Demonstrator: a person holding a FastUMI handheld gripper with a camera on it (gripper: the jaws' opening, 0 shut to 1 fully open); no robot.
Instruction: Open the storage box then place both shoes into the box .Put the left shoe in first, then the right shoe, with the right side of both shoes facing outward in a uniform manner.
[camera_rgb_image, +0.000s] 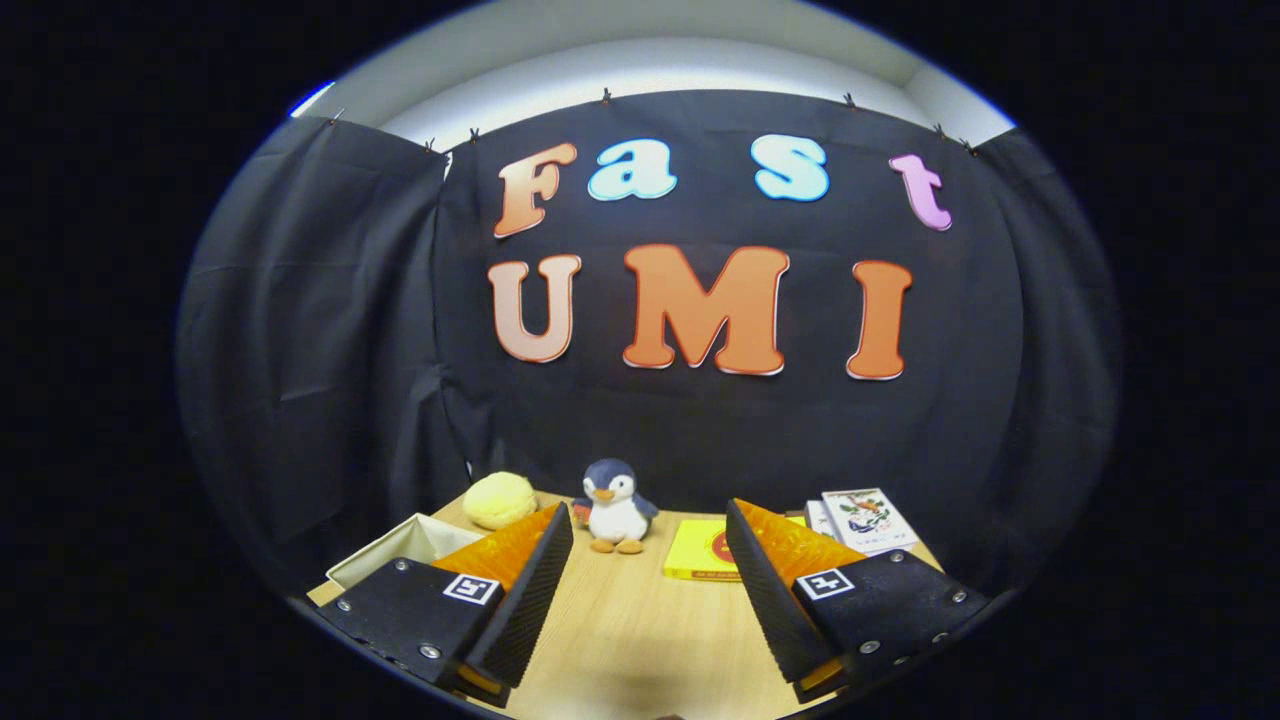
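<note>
On the bench (640, 640), the gripper (648, 520) hovers with jaws spread and empty, the toy penguin (616, 506) beyond them and an open white box (400, 548), likely the storage box, behind the left finger, so it should probably swing left toward it, shoes being nowhere to judge from.
</note>
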